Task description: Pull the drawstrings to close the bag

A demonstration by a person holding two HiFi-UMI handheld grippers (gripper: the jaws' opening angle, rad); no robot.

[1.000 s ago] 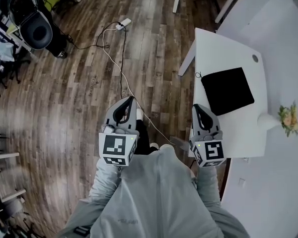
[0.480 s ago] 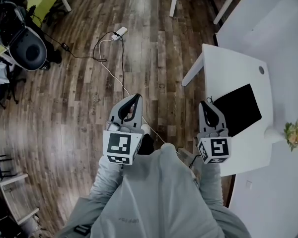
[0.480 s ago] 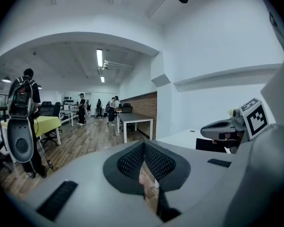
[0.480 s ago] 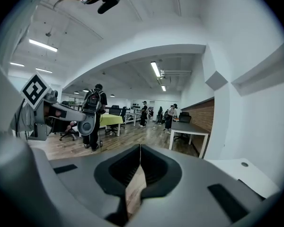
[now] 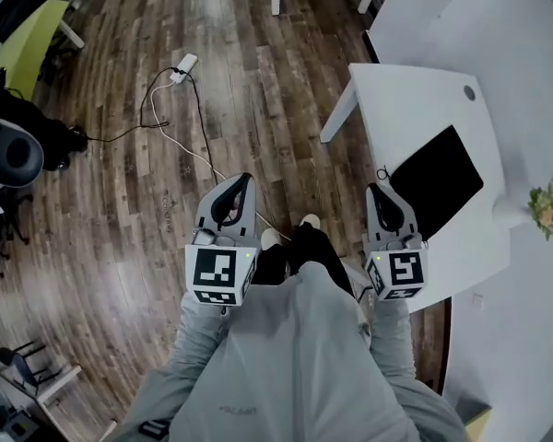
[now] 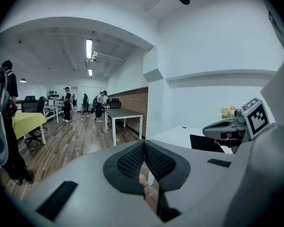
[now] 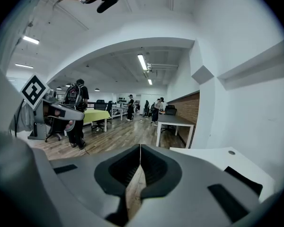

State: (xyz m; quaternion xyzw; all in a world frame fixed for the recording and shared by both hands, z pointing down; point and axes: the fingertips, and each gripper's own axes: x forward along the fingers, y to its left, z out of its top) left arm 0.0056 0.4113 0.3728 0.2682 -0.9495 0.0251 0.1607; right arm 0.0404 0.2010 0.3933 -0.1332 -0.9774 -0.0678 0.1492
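Note:
A flat black bag (image 5: 438,180) lies on the small white table (image 5: 415,99), with a thin drawstring loop (image 5: 382,171) at its near-left corner. My right gripper (image 5: 378,191) is shut and empty, its tip over the table's left edge, just left of that loop. My left gripper (image 5: 244,182) is shut and empty too, over the wooden floor well left of the table. In the left gripper view the jaws (image 6: 144,144) meet, and the bag (image 6: 206,143) shows beyond the right gripper (image 6: 227,129). The right gripper view shows its closed jaws (image 7: 140,148) and the table (image 7: 213,155).
A small flower vase (image 5: 542,208) stands on the table's right side. A power strip (image 5: 181,65) and cables (image 5: 166,127) lie on the wooden floor. An office chair (image 5: 9,153) and a yellow-green desk (image 5: 23,49) stand far left. People (image 7: 78,108) stand among desks in the room behind.
The view has swung, and the table with the bag has turned and now lies close beside the right gripper. Both grippers stay shut and empty.

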